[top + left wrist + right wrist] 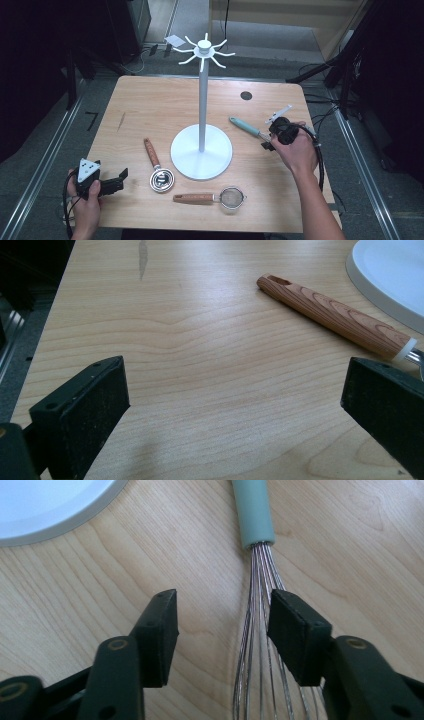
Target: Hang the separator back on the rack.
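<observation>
Near edge of the wooden table (pixel 150 100): left gripper (pixel 116 183) rests low at the front left corner, jaws spread wide with nothing between them; pale grained wood fills the gap in the left gripper view; it seems parked, out of the way.

Just ahead: a small mesh strainer (pixel 232 197) with a wooden handle lies flat near the front edge; beside it, closer to the left, a steel scoop-like utensil (pixel 162 179), round polished bowl, striped red-brown wooden handle (pixel 335 315) with a hanging slot at its end; both laid out singly, handles free, likely so each can be picked up and hung.

Centre: white hanging stand (pixel 202 100); broad flat disc base, slim upright pole, a ring of curved hooks at the top; smooth matt finish; every hook bare.

Right side, further back: whisk (pixel 257 630); thin bright wires bunched into a smooth pale-teal handle, lying flat and pointing toward the stand; right gripper (pixel 222 630) is over the wire bundle near the handle, jaws half spread with wires between them, right pad close against the wires, no firm pinch that I can confirm; gripping by the neck would leave the handle end free for a hook.
</observation>
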The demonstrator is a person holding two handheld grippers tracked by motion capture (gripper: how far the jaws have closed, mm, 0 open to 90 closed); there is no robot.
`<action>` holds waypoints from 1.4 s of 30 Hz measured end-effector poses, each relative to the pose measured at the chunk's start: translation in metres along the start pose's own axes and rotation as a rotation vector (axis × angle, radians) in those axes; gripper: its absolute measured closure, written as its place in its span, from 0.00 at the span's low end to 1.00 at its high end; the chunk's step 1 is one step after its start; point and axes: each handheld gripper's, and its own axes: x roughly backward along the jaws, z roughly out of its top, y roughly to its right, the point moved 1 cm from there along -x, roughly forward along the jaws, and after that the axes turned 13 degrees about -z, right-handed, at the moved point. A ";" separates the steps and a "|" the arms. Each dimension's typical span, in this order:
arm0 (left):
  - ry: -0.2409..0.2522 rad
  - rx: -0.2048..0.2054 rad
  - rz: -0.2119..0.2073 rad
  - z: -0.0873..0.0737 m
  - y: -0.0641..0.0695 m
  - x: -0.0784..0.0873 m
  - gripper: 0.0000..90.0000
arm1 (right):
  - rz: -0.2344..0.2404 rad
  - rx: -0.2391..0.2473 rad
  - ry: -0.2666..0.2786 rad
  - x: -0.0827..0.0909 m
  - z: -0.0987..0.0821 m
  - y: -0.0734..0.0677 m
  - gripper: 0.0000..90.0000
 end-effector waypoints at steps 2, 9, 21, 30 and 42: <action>0.003 0.005 -0.003 0.000 0.000 0.000 0.00 | 0.007 0.011 -0.014 -0.001 0.007 0.003 0.55; 0.000 0.010 -0.008 0.000 -0.001 0.000 0.00 | 0.007 0.060 -0.084 -0.009 0.027 0.009 0.59; -0.003 0.006 -0.014 0.000 0.000 0.000 0.00 | 0.035 0.118 -0.159 -0.026 0.050 0.006 0.66; -0.004 0.005 -0.015 0.000 0.000 0.000 0.00 | 0.023 0.160 -0.233 -0.044 0.066 0.007 0.69; -0.004 0.005 -0.013 0.000 0.000 0.000 0.00 | -0.022 0.189 -0.273 -0.062 0.075 0.005 0.75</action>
